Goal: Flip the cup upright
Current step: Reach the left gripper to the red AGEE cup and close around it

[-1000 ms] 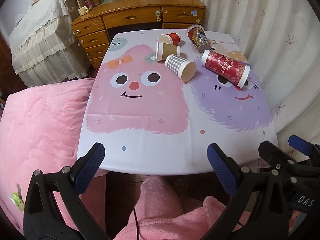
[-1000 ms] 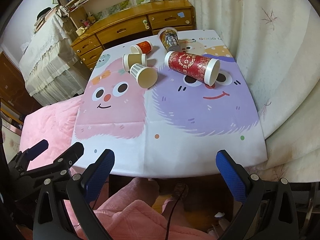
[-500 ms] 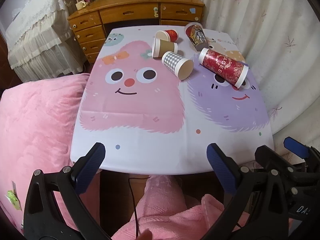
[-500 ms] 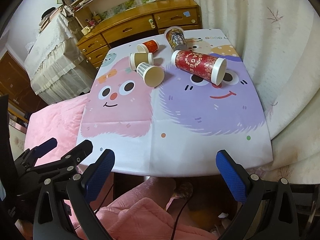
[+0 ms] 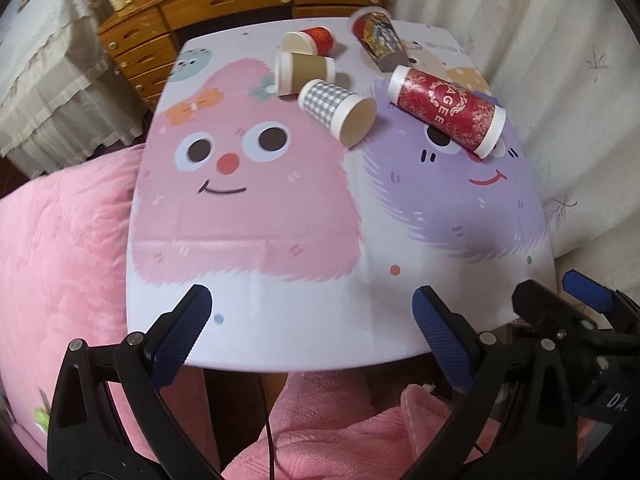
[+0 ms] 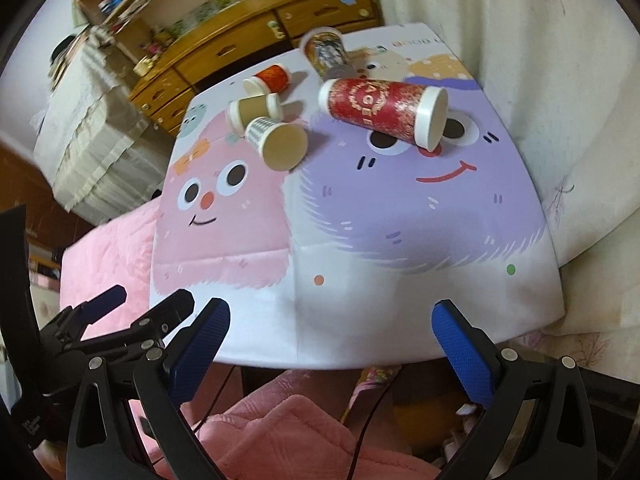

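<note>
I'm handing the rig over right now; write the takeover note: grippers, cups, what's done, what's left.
Left gripper: open, empty, at the near table edge.
Right gripper: open, empty, same edge.
All five cups lie on their sides at the far end: checked cup, brown cup, small red cup, patterned cup, tall red cup.
Done: none upright.
Left: flip them upright.

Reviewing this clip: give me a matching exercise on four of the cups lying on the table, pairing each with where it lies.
Things:
1. checked cup
2. tall red cup
3. brown cup
4. small red cup

Places:
A. over the purple monster's eyes
B. farthest back on the left, near the dresser
C. between the two monsters, open mouth toward the camera
D. just behind the checked cup

Pairs: 1-C, 2-A, 3-D, 4-B
</note>
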A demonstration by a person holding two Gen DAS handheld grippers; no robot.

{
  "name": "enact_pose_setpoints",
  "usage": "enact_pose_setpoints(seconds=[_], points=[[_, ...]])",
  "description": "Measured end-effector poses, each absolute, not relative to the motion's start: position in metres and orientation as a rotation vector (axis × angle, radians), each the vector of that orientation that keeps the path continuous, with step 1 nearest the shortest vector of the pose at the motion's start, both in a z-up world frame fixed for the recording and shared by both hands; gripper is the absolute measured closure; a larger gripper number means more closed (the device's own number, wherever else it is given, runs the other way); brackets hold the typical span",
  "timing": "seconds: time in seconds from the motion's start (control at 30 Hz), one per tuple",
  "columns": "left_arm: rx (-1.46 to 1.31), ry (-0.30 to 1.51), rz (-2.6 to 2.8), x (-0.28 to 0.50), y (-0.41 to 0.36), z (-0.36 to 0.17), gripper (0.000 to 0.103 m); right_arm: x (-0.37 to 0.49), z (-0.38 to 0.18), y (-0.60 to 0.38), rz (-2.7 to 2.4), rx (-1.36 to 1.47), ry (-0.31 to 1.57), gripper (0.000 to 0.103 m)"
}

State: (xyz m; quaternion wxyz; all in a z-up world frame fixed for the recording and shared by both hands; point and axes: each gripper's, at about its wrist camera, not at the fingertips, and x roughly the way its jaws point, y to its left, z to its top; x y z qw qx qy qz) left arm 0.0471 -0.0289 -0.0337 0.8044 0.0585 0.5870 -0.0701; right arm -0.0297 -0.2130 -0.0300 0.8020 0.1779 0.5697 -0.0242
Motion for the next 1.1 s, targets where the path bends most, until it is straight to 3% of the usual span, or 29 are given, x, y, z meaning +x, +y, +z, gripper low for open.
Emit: enact_pose_setpoints(seconds=[0.3,0.73,1.1], points=[[0.262,1.307,-0.332,0.115,-0.067,-0.048,0.004,0.019,-0.06,-0.245,-0.139,0.543,1.262,0.001],[0.621,1.34,-0.726,0.196,-0.166,-0.07,0.004,0.049,-0.128,-0.336,-0.399,0.993,1.276,0.001],[1.097,1.13,-1.04,0.208,-0.245,-0.11,0.004,0.035,-0.162,-0.353,-0.558,1.069,1.309,0.001]])
